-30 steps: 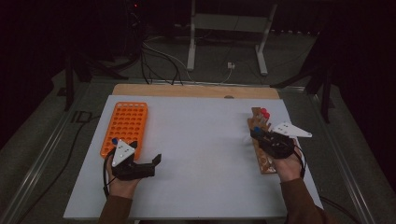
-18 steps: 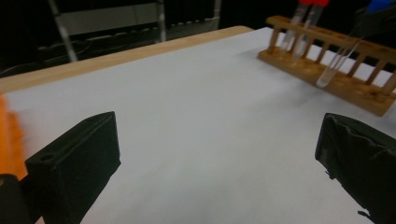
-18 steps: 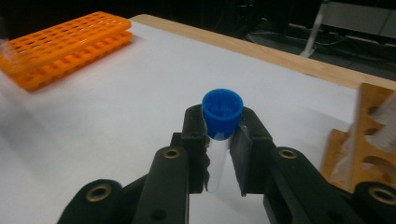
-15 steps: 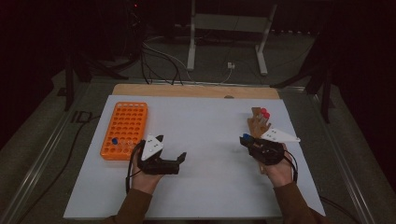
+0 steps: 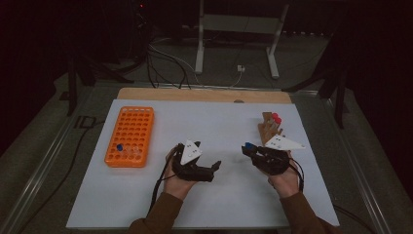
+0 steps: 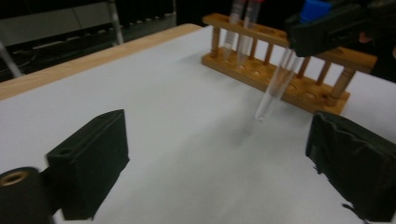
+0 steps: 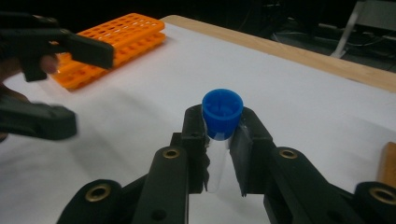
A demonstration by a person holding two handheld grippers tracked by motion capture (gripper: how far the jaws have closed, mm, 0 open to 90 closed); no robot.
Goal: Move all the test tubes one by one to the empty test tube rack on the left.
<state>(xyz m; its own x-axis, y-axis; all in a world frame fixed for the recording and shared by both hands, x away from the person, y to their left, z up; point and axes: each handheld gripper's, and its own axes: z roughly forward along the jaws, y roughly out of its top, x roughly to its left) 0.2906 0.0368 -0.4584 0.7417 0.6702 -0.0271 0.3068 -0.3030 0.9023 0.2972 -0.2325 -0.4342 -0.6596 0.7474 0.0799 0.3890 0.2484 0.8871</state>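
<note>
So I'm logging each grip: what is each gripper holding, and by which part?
The right gripper clamps a blue-capped test tube just below its cap. The left gripper holds nothing.
</note>
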